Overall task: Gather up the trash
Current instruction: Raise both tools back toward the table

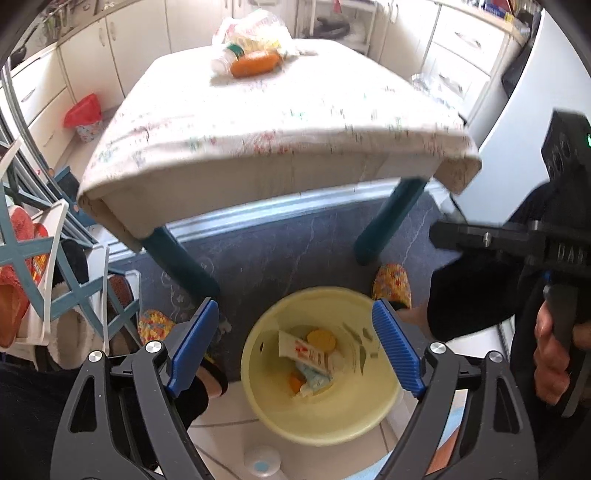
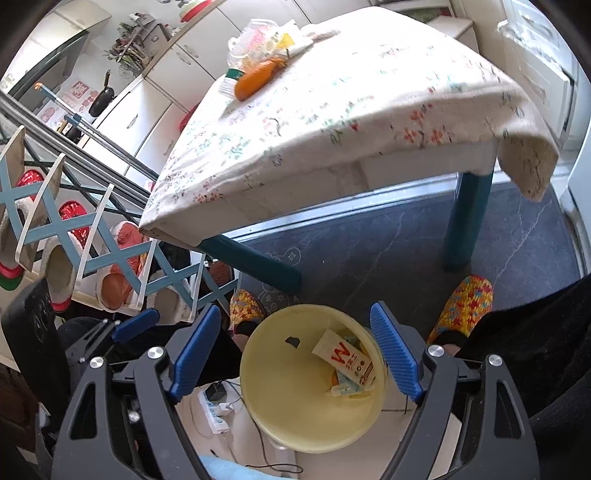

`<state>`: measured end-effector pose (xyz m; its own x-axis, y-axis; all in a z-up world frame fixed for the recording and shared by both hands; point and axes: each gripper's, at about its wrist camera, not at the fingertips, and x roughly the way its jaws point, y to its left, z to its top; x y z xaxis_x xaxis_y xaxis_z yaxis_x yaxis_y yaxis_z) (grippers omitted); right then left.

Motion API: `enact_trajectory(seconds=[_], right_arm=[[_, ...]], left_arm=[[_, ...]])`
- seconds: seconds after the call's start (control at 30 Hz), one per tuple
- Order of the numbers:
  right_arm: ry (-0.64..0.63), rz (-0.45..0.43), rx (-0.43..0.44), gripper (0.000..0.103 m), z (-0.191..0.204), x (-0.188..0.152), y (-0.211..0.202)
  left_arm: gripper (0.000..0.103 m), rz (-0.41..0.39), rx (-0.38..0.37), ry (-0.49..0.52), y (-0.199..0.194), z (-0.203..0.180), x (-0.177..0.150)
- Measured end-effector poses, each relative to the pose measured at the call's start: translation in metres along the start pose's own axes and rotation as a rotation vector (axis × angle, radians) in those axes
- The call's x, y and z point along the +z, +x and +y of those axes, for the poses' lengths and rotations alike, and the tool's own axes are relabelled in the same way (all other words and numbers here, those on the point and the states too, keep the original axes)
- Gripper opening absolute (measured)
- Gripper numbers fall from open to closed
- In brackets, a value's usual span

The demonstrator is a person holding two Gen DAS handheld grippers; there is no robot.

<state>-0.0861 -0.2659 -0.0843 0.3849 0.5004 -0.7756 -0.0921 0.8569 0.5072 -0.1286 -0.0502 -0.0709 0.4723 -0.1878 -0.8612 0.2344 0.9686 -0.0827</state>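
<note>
Table: one table point(image 1: 258, 122) under a pale flowered cloth, far side of the scene; two teal legs point(image 1: 388, 218) in view.
Floor: dark mat point(image 2: 369, 251) beneath the table, pale tiles point(image 1: 229, 432) nearer.
Room: white cabinets point(image 1: 122, 40) along the far and left walls; shoe rack point(image 2: 92, 240) with slippers at left.
Bin: one yellow bin point(image 1: 325, 413) on the floor, near, below both grippers.
Trash in bin: one white printed tube point(image 2: 345, 360), a pale blue-green wrapper point(image 1: 314, 376) and two orange pieces point(image 1: 321, 338); blurred, count unsure.
Trash on table: one orange bottle point(image 1: 255, 64) lying on its side at the far edge, touching a crumpled plastic bag point(image 1: 255, 27).
Feet: two knitted slippers point(image 2: 467, 302) either side of the bin.
Left gripper point(image 1: 295, 347): jaws spread wide over the bin, nothing between them.
Right gripper point(image 2: 295, 347): jaws spread wide over the bin, holding nothing.
</note>
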Motion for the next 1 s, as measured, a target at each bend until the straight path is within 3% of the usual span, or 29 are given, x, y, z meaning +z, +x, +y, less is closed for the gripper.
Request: enact_trajectory(seconds=[0.4, 0.7, 1.0], right_arm=[[-0.139, -0.175, -0.057, 0.081, 0.030, 0.043, -0.019], [-0.171, -0.248, -0.070, 0.081, 0.034, 0.097, -0.017], [-0.198, -0.290, -0.062, 0.082, 0.045, 0.157, -0.011]], left_arm=[[0.082, -0.270, 0.066, -0.081, -0.029, 0.035, 0.075], [0.083, -0.336, 0.069, -0.110, -0.028, 0.055, 0.118], [0.085, -0.374, 0.067, -0.053, -0.006, 0.064, 0.185]])
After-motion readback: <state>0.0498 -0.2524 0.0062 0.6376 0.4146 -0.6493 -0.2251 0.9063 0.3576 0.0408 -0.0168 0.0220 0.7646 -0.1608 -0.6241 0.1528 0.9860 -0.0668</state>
